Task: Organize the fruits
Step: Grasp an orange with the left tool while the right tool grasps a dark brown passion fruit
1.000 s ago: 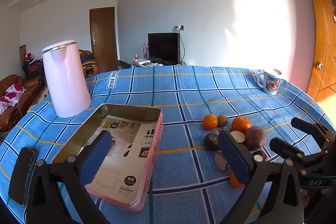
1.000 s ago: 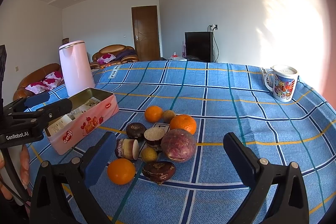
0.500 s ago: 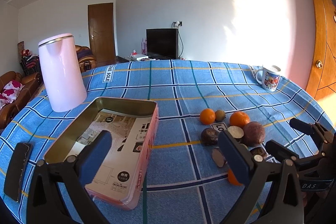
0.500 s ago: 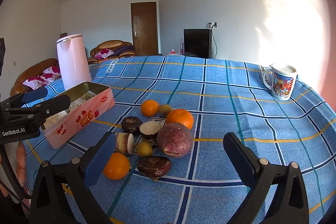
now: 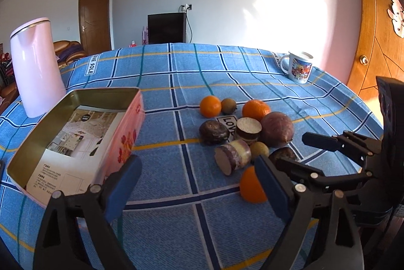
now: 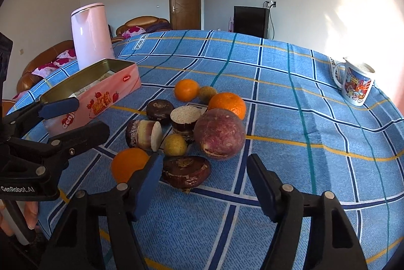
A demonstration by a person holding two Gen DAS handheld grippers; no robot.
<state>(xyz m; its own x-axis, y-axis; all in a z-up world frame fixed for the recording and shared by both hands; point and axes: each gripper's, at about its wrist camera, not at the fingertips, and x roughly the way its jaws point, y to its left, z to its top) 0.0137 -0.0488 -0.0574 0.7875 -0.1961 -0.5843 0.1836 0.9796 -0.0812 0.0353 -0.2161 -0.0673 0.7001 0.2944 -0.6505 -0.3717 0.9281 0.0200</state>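
A cluster of fruit lies on the blue checked cloth: oranges (image 5: 210, 106), a big purple round fruit (image 6: 219, 133), cut brown pieces (image 6: 145, 132) and small yellow-green ones. My right gripper (image 6: 205, 181) hangs low over the cluster's near edge with its jaws closing. A dark brown fruit (image 6: 186, 170) sits between its tips, and the pads are clear of it. An orange (image 6: 128, 163) lies just left of its left finger. My left gripper (image 5: 197, 184) is closing too, over bare cloth between the pink tin (image 5: 106, 90) and the fruit, with nothing between its fingers.
The open pink tin (image 6: 111, 98) holds a printed leaflet. A tall pink kettle (image 5: 35, 65) stands behind it at the left. A patterned mug (image 6: 356, 85) stands at the far right of the table. A hand shows at the lower left of the right wrist view.
Both grippers have dipped toward the table and come closer to the fruit. Both pairs of jaws have narrowed, the right pair more.
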